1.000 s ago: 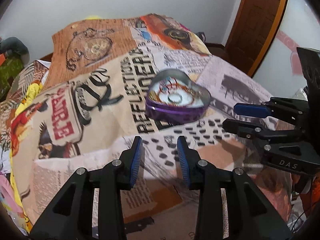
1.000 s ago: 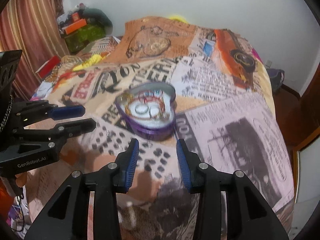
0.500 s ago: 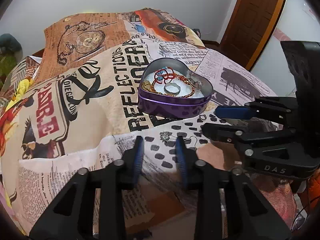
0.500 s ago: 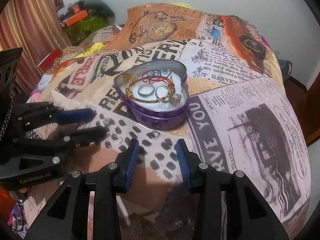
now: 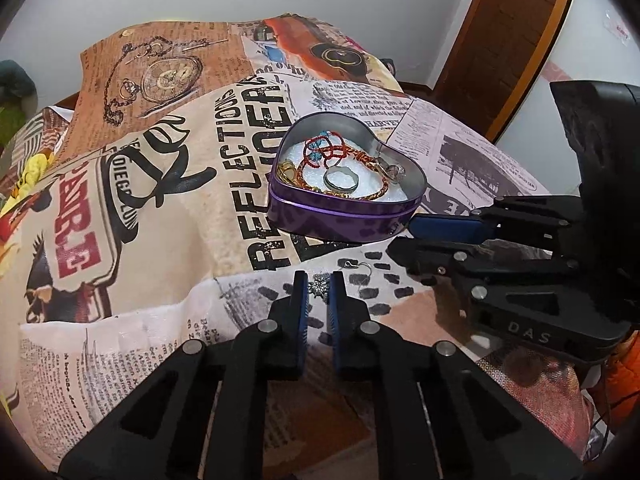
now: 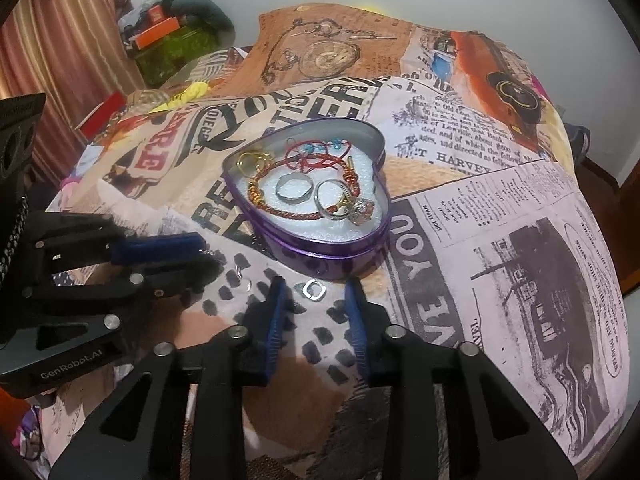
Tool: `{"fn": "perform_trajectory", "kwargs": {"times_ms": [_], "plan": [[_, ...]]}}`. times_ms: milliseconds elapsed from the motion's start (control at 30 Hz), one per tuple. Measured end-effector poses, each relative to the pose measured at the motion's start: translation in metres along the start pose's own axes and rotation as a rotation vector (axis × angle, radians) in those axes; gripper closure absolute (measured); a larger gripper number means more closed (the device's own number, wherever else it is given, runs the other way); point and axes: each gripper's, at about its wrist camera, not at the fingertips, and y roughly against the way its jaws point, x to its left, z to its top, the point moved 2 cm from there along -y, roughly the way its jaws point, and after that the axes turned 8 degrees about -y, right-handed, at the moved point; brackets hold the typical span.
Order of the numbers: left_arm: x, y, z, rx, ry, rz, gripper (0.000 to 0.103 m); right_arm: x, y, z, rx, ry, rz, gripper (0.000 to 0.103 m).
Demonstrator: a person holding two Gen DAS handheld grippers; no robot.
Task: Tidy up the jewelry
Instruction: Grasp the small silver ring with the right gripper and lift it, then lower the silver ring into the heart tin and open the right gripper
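Observation:
A purple heart-shaped tin [image 5: 340,224] [image 6: 340,256] sits open on the printed bedspread and holds rings, a braided bracelet and red cord. A silver snowflake earring [image 5: 320,286] lies on the cloth between the tips of my left gripper [image 5: 318,292], whose jaws stand narrow around it; I cannot tell if they touch it. A wire hook [image 5: 358,266] lies just beyond. A small square silver ring [image 6: 314,290] lies on the cloth between the open jaws of my right gripper [image 6: 316,296], in front of the tin.
The bedspread [image 5: 160,184] drapes over a bed with folds near me. A wooden door [image 5: 508,32] stands at the back right. Boxes and clutter [image 6: 168,36] sit beyond the bed's far left, by a curtain [image 6: 60,60].
Both grippers have come down and forward toward the cloth in front of the tin. My left jaws have narrowed around the snowflake earring. My right jaws stay open, now around the square ring.

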Motion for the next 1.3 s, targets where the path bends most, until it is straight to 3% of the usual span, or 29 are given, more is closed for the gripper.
{"fn": "perform_trajectory", "kwargs": {"times_ms": [200,633,1300], "plan": [[-0.002,0.002,0.000,-0.005,-0.008,0.015,0.095,0.000,-0.001,0.002,-0.006,0.010,-0.006,0.093],[-0.005,0.015,0.004,-0.023,0.003,0.037,0.095,0.003,0.011,0.000,-0.034,0.020,0.004,0.093],[-0.002,0.059,0.041,-0.163,-0.003,0.084,0.095,0.000,0.061,0.024,-0.185,-0.014,0.017,0.093]]}}
